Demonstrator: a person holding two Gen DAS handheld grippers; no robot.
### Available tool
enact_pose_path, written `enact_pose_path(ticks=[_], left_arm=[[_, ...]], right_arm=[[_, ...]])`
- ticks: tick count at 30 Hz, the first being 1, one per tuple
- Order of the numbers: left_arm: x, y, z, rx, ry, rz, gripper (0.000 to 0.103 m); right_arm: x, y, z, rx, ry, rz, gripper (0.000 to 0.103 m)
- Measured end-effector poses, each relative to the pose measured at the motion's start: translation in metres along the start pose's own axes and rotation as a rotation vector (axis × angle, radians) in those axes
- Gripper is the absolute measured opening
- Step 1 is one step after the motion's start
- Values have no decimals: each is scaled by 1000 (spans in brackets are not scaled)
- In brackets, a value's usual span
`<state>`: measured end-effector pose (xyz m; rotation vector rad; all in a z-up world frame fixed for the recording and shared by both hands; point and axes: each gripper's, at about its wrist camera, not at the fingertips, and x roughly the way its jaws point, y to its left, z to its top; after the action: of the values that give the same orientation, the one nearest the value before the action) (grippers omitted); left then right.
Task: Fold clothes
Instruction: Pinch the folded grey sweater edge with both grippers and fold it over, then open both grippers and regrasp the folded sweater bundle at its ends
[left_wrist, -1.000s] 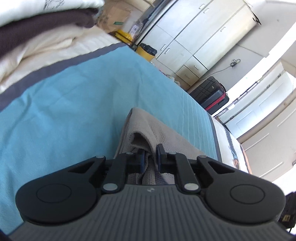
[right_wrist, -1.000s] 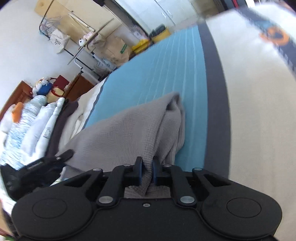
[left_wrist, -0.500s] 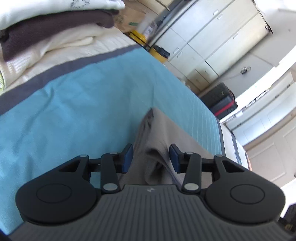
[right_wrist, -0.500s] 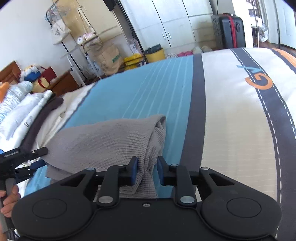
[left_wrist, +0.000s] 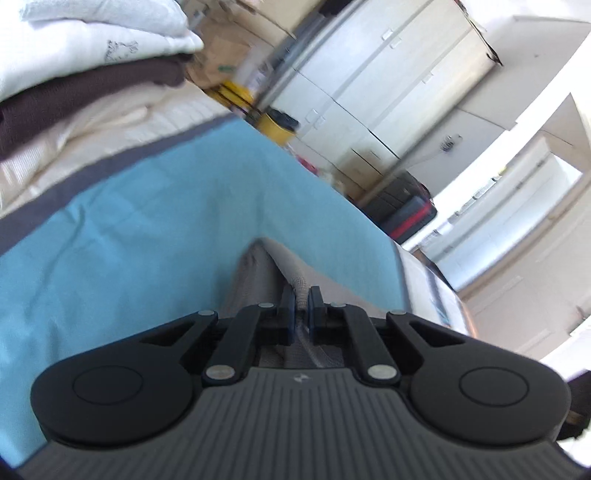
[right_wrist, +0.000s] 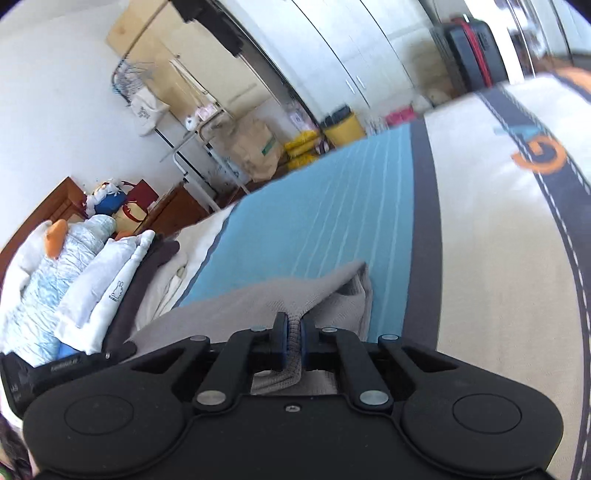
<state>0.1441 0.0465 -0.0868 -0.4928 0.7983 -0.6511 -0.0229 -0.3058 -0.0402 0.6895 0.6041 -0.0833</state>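
Note:
A grey knit garment (right_wrist: 258, 299) lies partly folded on the blue part of the bedspread (right_wrist: 325, 206). My right gripper (right_wrist: 293, 330) is shut on a bunched near edge of it, and the cloth rises in a ridge to the jaws. My left gripper (left_wrist: 301, 299) is shut on another edge of the same grey garment (left_wrist: 255, 273), which runs away from the jaws over the blue bedspread (left_wrist: 129, 236). The left gripper's body also shows at the lower left of the right wrist view (right_wrist: 62, 365).
A stack of folded clothes (right_wrist: 74, 273), white, pale blue and dark brown, sits at the left on the bed; it also shows in the left wrist view (left_wrist: 74, 74). White wardrobes (left_wrist: 369, 85), a black-and-red suitcase (left_wrist: 406, 210), a yellow bin (right_wrist: 343, 129) and a paper bag (right_wrist: 255, 147) stand beyond the bed.
Both grippers had opened half a second ago and have shut again on the grey garment. The garment's edges are lifted into ridges at the jaws.

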Motion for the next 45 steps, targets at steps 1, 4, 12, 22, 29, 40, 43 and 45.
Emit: enact_pose_path(ticks=[1,4,12,22,29,40,43,45], left_arm=[[3,-1,-3,22,32,12,6],[36,8,-26,23,225,133,7],[26,14,-23,10,228,185,11],[22,42,-41,-154,301,115,43],[33,75,-39,-390,247,9,59],[69,55,-37,-311,131,-41,93],[77,51,-37,-276,91,-28,49],[76,41,-36,-223,86,7,44]], right_arm=[[8,-2,-1,-5,46,-41,8],[33,-7,-4,-12,192,-154,8],[34,-15,-2,36,236,-135,19],[43,-61,-8,376,208,24,78],[70,-53,-13,415,219,91,81],[98,-41,-4,367,187,139,94],[109,-37,1,303,168,135,85],[113,-28,2,184,168,85,46]])
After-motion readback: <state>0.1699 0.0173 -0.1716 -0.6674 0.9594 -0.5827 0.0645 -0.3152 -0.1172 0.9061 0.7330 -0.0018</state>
